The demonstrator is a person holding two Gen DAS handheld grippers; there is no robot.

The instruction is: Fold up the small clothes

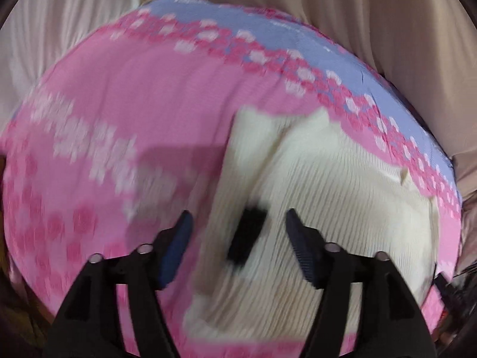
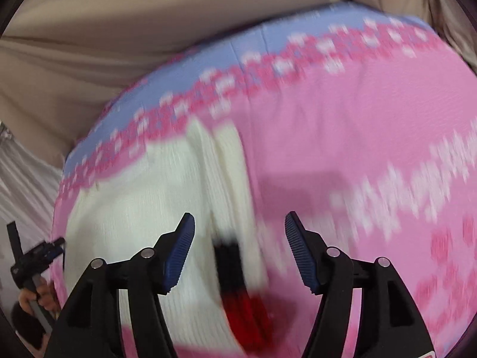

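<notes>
2 grippers, both hovering over the same cream ribbed knit garment (image 1: 328, 203), and neither has hold of anything right now. The left gripper (image 1: 238, 247) has its jaws spread wide with the fabric lying loose underneath, pads not pressing on it. Same deal with the right gripper (image 2: 240, 250): jaws well apart, nothing pinched between them.

The garment is lying on a pink patterned blanket (image 1: 134, 104) with a blue border, which is spread over beige bedding (image 1: 372, 15). In the left wrist view it sits toward the right side of the blanket, with a black patch (image 1: 247, 235) roughly between the jaws. In the right wrist view that dark bit shows up as black and red stripes (image 2: 241, 286) near a ridge of doubled-over knit (image 2: 226, 173), so my guess is 1 fold is already in, though the blur makes it hard to be sure. At the left edge of the right view you can see the other gripper (image 2: 38, 253) and a hand (image 2: 35, 298) holding it, just off the garment's edge.

Both point steeply down at the cloth, which makes sense for pinching edges. Next move probably wants both to close on an edge together so the knit doesn't skew.
</notes>
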